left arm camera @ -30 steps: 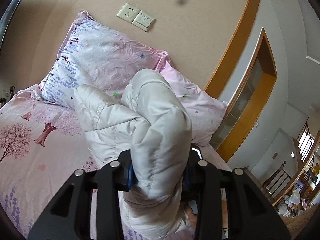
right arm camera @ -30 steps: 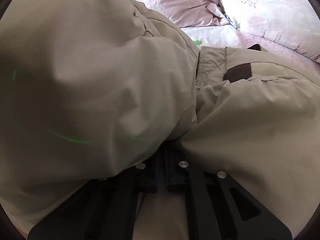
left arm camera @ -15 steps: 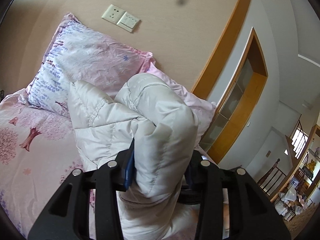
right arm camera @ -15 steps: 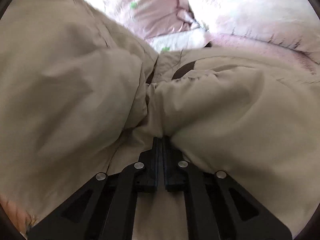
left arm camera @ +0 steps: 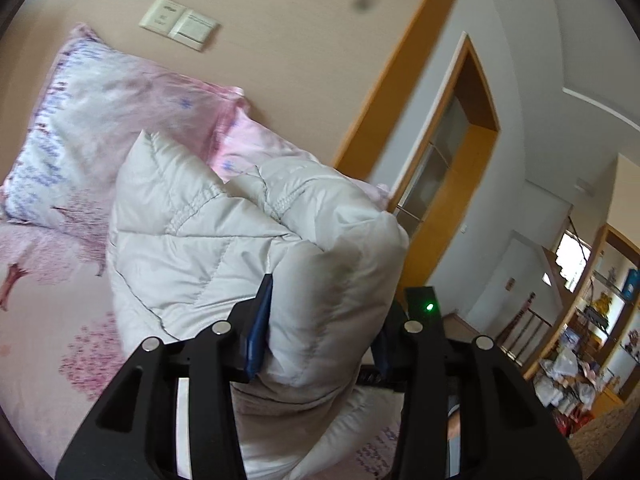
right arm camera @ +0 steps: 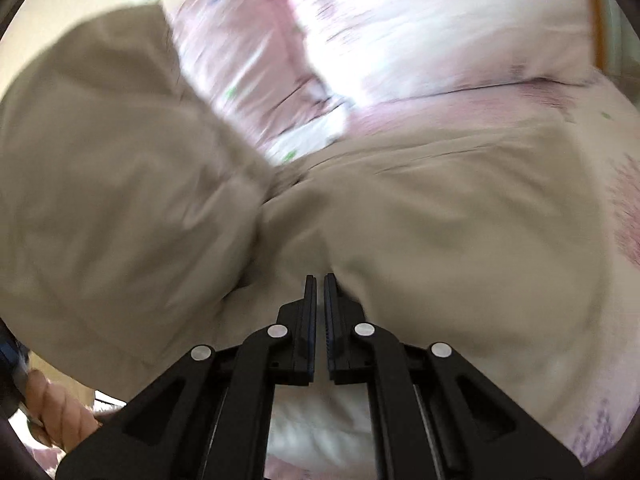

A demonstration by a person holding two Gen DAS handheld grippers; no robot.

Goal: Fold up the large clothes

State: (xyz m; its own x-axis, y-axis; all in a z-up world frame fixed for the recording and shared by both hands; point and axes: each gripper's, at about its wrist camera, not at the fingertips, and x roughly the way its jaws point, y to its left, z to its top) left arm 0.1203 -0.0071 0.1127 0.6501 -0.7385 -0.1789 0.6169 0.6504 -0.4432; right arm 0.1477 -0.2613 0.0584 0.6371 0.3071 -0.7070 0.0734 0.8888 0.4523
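A large puffy jacket, pale grey quilted lining (left arm camera: 224,240) and beige outer shell (right arm camera: 460,216), is lifted over a pink bed. My left gripper (left arm camera: 324,332) is shut on a thick quilted fold of it, which bulges up between the fingers (left arm camera: 260,320). My right gripper (right arm camera: 320,284) is shut, its jaws nearly touching, pinching a bunch of the beige shell that spreads left and right in front of the camera. The right wrist view is blurred by motion.
Pink flowered pillows (left arm camera: 100,120) lie against the beige wall with a switch plate (left arm camera: 180,24). The pink bedsheet (left arm camera: 48,320) lies below. A wooden door frame (left arm camera: 460,160) and a cluttered room (left arm camera: 580,340) show at the right. A person's hand (right arm camera: 56,412) shows at lower left.
Both grippers have lifted and swung with the jacket. The right wrist view now shows more pillow and bed beyond the beige shell. Both grips are unchanged.
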